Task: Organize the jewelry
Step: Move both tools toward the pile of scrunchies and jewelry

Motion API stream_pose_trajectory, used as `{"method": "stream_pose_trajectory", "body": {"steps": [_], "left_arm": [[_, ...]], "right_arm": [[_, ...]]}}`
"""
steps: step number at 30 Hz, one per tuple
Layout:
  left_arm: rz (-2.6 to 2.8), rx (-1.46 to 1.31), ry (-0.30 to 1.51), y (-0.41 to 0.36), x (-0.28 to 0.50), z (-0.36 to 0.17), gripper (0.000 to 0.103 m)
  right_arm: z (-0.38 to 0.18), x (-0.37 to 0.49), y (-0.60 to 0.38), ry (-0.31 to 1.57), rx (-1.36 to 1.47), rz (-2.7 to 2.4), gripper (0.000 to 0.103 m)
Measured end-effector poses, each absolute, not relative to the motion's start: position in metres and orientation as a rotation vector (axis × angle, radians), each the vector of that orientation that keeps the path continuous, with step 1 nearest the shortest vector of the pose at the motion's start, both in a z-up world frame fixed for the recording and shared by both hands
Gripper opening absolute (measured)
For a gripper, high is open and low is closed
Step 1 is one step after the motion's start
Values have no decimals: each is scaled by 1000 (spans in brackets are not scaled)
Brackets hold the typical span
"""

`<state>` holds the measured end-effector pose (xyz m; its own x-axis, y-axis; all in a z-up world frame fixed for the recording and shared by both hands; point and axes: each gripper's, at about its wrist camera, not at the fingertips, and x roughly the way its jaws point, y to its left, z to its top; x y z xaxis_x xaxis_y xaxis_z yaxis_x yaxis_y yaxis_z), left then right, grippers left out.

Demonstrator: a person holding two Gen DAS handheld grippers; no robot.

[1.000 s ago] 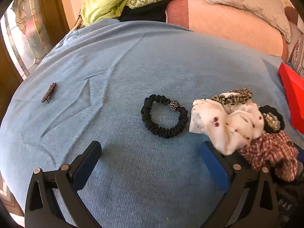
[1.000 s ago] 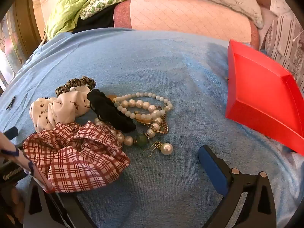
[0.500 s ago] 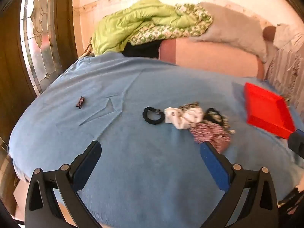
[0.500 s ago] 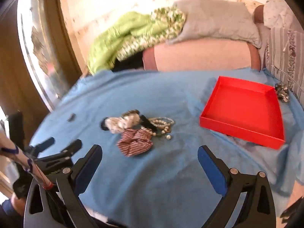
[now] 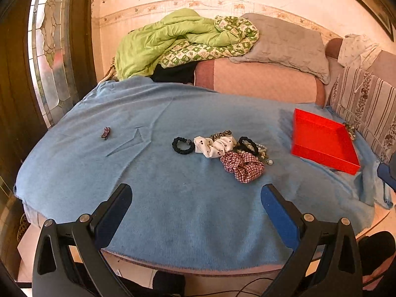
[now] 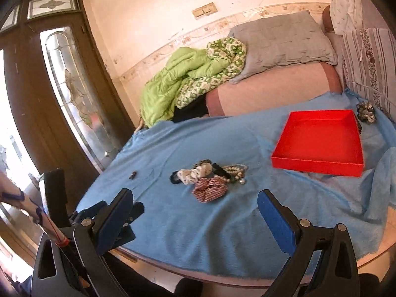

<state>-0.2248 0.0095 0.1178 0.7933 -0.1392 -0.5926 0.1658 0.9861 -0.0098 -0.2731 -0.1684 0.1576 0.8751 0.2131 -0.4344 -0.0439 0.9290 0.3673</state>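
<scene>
On the blue cloth [image 5: 173, 210] I see the scrunchie-and-bead pile [image 5: 222, 151] mid-surface, red tray [image 6: 319, 141] well apart to its right; my left hand-held gripper [image 5: 195, 198] and right hand-held gripper [image 6: 195, 203] both hang spread wide, holding nothing.

My left gripper [image 5: 195, 198] has black angular arms with silver screws and blue pads [image 5: 278, 214]; my right gripper [image 6: 194, 204] matches. A white sleeve [image 6: 23, 201] with dark blue markings and a red cuff shows.

Right gripper [image 6: 195, 205] jaws wide apart, empty; red tray [image 6: 319, 165] beyond scrunchie pile [image 6: 208, 180] on blue cloth [image 6: 222, 235].
</scene>
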Motion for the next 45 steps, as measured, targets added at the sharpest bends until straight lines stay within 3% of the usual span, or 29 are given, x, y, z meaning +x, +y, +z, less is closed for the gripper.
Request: {"method": "stream_pose_trajectory", "body": {"steps": [23,45], "left_arm": [[-123,59,601,21,-251,126,103],[-102,60,653,22,-234,104,103]], "right_arm": [[171,-291,-145,413,348,231,102],[149,-277,-140,499,263,149,102]]}}
